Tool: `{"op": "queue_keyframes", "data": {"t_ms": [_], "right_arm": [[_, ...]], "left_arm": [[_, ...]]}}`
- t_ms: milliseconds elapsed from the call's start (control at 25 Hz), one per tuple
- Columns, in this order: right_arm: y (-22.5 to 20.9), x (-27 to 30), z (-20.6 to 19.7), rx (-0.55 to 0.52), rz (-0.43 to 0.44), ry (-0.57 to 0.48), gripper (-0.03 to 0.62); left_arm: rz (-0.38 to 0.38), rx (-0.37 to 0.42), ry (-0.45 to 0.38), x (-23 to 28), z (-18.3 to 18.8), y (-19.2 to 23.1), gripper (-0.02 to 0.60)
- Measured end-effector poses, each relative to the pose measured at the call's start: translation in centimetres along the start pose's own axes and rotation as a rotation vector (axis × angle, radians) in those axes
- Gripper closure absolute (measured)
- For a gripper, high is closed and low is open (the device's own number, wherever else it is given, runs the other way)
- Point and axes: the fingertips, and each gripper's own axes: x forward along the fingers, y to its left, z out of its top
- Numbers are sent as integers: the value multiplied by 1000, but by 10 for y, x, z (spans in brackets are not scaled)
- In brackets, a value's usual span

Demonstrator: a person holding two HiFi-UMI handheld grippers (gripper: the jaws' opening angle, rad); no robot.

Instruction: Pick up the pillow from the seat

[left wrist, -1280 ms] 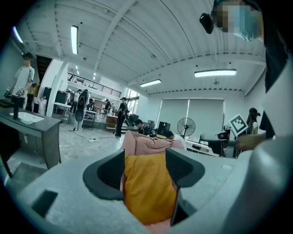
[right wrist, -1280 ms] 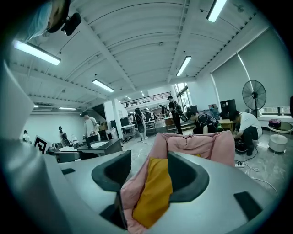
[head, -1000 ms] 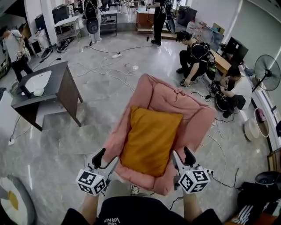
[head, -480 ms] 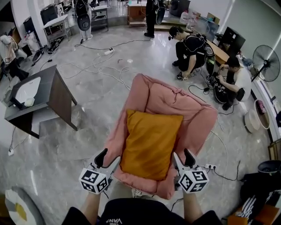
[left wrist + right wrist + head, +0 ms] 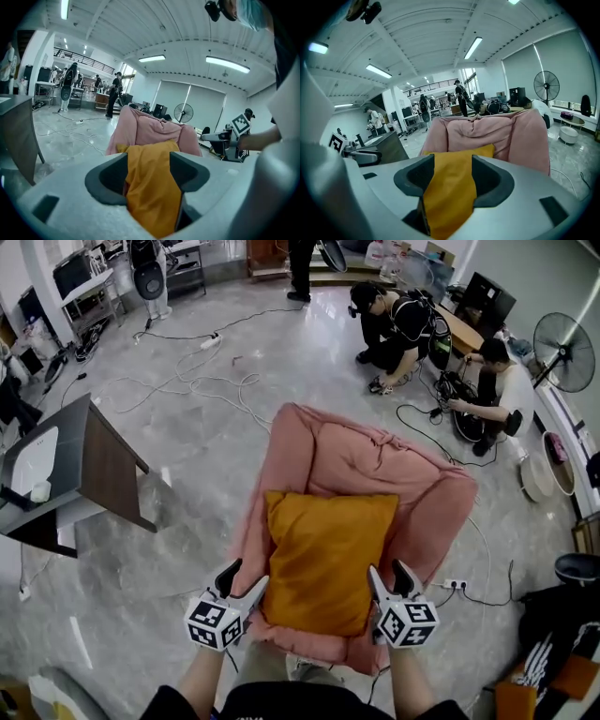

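An orange pillow (image 5: 326, 559) lies on the seat of a pink soft armchair (image 5: 375, 460), straight ahead in the head view. My left gripper (image 5: 246, 585) is shut on the pillow's near left corner. My right gripper (image 5: 384, 583) is shut on its near right corner. In the left gripper view orange pillow cloth (image 5: 151, 187) fills the gap between the jaws, with the armchair (image 5: 150, 129) behind. The right gripper view shows the same: pillow cloth (image 5: 450, 187) pinched between the jaws in front of the armchair's back (image 5: 511, 131).
A dark table (image 5: 98, 460) with a white basin stands at the left. Cables (image 5: 206, 381) trail over the grey floor beyond the chair. Two people crouch at the back right (image 5: 403, 320), near a standing fan (image 5: 565, 351). A power strip (image 5: 455, 585) lies right of the chair.
The pillow has turned from slanted to square on to me between the two grippers. The head view has shifted forward over the chair. Both grips are unchanged.
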Motion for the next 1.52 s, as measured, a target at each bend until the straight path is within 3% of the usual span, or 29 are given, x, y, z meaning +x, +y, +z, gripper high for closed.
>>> {"op": "queue_keyframes", "data": {"t_ms": [400,760,920,1080,1240,1520], "right_arm": [[-33,63,-35,35,-88,96,358],[-68,87,-81,76,-130,198,314],[-79,97,-99,110,-133,233,303],[-91,114,-108,128,-114,250,286],[-92,133,-112,163,-27,269,244],[-100,156,-122,162,0,313,237]], "left_arm": [[-60,-35,78,81,-21,37,297],[-91,-85,223,140,-64,65,239],[-105,-145,246,162,-74,77,229],[-161,-186,246,179,-76,79,212],[-250,-240,242,191,-76,74,182],[-286,-244,265,207,-81,72,173]]}}
